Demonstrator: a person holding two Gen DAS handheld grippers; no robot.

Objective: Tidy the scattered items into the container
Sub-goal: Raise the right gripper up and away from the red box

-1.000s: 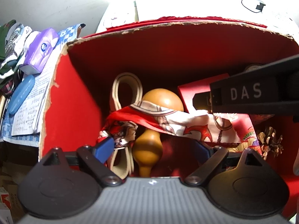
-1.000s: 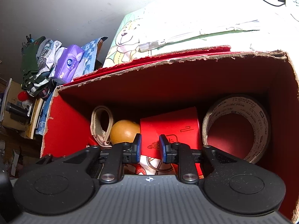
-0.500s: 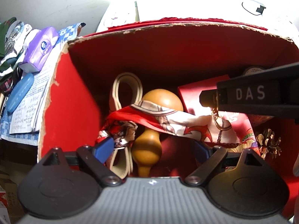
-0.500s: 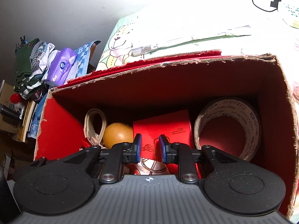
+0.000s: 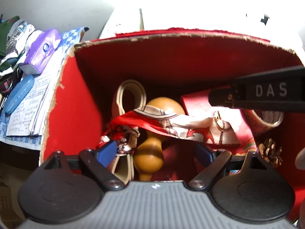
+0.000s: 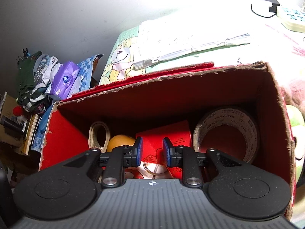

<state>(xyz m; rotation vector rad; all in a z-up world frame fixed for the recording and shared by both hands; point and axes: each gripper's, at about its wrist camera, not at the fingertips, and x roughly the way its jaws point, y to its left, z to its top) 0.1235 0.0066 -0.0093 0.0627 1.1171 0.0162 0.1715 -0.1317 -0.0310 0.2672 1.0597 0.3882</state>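
A red cardboard box [image 5: 76, 103] stands open, and both grippers hang over it, looking down inside. The left gripper [image 5: 156, 150] is spread wide, its blue fingertips [image 5: 107, 148] apart, with nothing between them. Just beyond it, a red and white patterned scarf [image 5: 171, 122] lies draped loosely across the top of a tan gourd [image 5: 150, 152] and over a flat red packet [image 5: 198, 105].

The right gripper [image 6: 151, 150] has its fingers a narrow gap apart, parallel, and empty. A moment ago it reached further across the box; now it has drawn back toward the right and lifted a little, so its view takes in more of the box rim and the bedding beyond. The scarf has stayed where it fell, and neither gripper is touching it.

Also inside the box are a cream looped strap [image 5: 131, 95] at the back left, a large roll of tape [image 6: 226, 131] leaning against the right wall, and a pine cone [image 5: 270, 152] at the right. Outside, to the left, lie a purple tissue pack [image 5: 42, 51], a blue glasses case [image 5: 19, 93] and printed papers [image 5: 28, 110].

The scarf seems to be safely put away. The hands look free for any item left outside, though none that clearly belongs to the task is in sight.
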